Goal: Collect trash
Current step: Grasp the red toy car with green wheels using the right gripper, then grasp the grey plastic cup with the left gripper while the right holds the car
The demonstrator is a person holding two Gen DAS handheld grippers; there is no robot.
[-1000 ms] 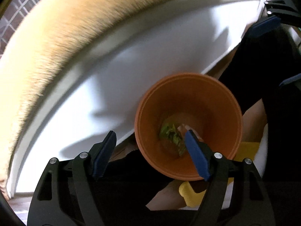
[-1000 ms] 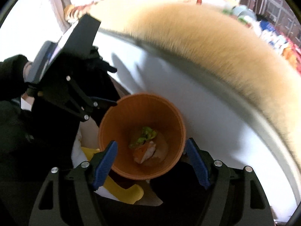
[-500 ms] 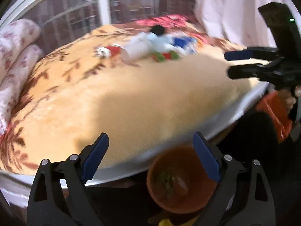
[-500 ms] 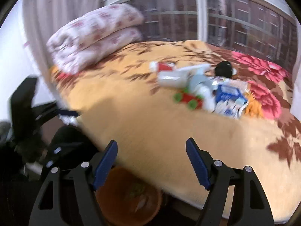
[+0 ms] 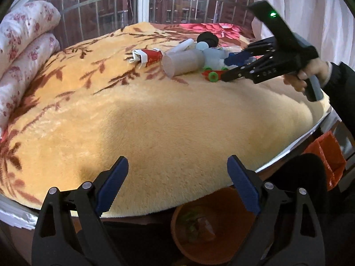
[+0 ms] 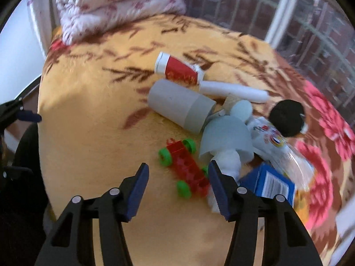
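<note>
I see the plush yellow bed (image 5: 168, 119) filling both views, trash heaped at its far right. Below the near edge stands the orange bin (image 5: 213, 226). The grey cardboard tube (image 6: 179, 108) looks light, stiff but crushable; I'd pinch it across the middle. The red paper cup (image 6: 177, 68) is flimsier. My right tongs (image 6: 177, 184) are closing, empty, over a hard plastic toy car (image 6: 184, 166). My left tongs (image 5: 177, 186) hang wide, empty.
</note>
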